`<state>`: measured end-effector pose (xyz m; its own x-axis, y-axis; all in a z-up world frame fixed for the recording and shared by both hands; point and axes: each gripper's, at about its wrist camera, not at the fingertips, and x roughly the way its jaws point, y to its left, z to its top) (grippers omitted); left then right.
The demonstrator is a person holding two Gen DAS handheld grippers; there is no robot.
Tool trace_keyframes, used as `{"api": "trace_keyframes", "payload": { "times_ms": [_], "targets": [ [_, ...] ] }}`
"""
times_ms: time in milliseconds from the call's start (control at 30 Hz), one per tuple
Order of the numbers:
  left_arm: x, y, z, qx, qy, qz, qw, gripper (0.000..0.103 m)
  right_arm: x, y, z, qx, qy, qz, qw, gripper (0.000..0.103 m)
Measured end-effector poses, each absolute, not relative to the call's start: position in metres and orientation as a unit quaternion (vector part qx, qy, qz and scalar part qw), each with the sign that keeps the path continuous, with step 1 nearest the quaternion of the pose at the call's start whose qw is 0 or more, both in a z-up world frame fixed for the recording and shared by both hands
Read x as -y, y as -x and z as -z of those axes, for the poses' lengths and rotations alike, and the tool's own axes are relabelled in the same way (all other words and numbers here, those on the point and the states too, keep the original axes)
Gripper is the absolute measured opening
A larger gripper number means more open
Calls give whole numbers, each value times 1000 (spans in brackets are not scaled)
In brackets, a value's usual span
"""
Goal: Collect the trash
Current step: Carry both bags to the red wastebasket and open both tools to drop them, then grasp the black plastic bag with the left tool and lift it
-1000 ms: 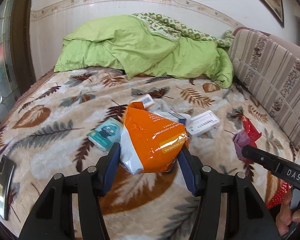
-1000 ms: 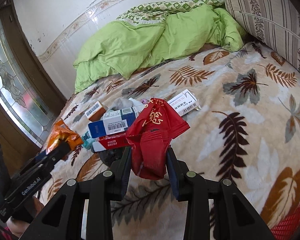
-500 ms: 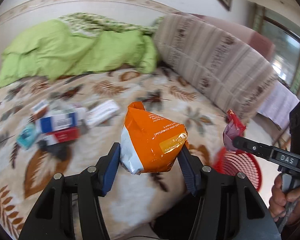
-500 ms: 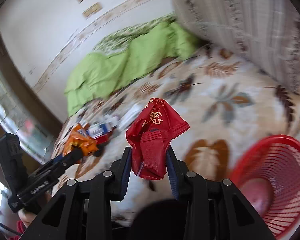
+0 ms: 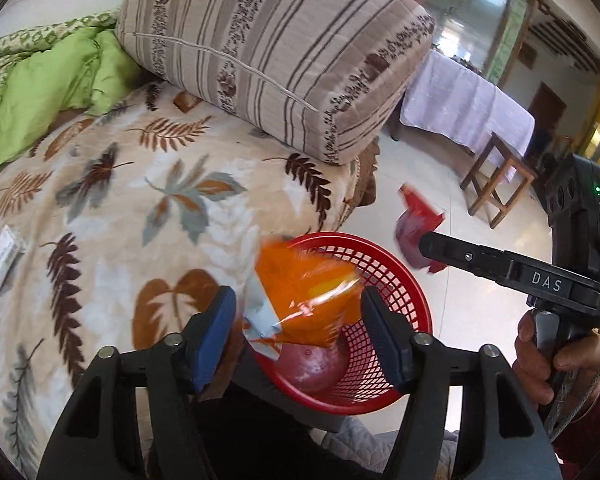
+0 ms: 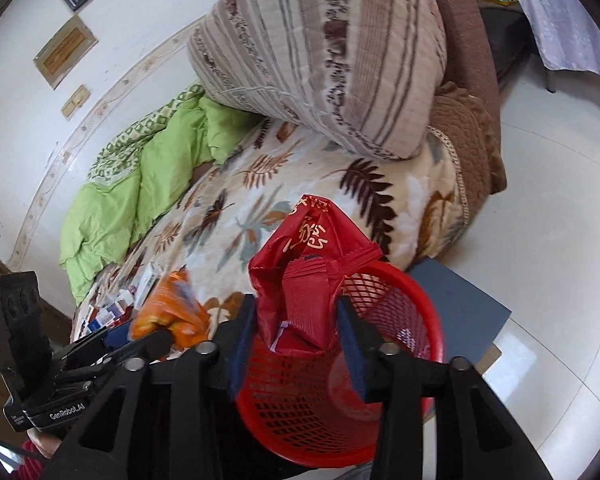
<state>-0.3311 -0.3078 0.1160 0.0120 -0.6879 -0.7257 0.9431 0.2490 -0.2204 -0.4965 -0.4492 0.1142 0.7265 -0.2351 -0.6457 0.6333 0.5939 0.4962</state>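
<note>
A red mesh basket (image 5: 396, 280) sits on the floor beside the bed; it also shows in the right wrist view (image 6: 416, 300). My left gripper (image 5: 298, 316) has its jaws spread above the basket, and the orange snack bag (image 5: 304, 292) is blurred between them, loose and clear of both pads. My right gripper (image 6: 296, 332) is shut on a red bag with gold characters (image 6: 308, 268), held over the basket. From the left wrist view that red bag (image 5: 416, 228) hangs just past the basket's far rim.
Several small boxes (image 6: 112, 312) lie further back on the leaf-patterned blanket (image 5: 140, 184). A striped bolster (image 5: 276, 52) and green quilt (image 5: 40, 92) lie on the bed. A grey panel (image 6: 460, 304) lies on the floor under the basket. A wooden stool (image 5: 496, 184) stands beyond.
Both grippers swung right from the bed to above the red basket. The left jaws opened wider and the orange bag came loose. The right stays shut on the red bag.
</note>
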Motion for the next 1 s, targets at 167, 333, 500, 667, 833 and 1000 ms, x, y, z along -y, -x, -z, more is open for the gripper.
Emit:
{"api": "trace_keyframes", "payload": {
  "times_ms": [167,333,500,667,833,1000],
  "targets": [
    [295,329,-120,-384,-153,587,696,68,454,492,-112,-273,-370,252,852,53],
    [276,312,-129,-368,-140,558,731,74,443,465,-114,-280,-363,227,860,57],
    [234,286,-133,-355,-135,500,778,75,408,414,-114,-302,-333,172,877,59],
    [177,253,-134,-359,-108,442,815,75,366,354,-117,-332,-282,123,891,59],
    [116,218,-124,-359,-83,374,851,79,329,304,-122,-347,-243,85,902,59],
    [56,172,-97,-404,-28,304,862,79,288,255,-113,-369,-214,44,903,60]
  ]
}}
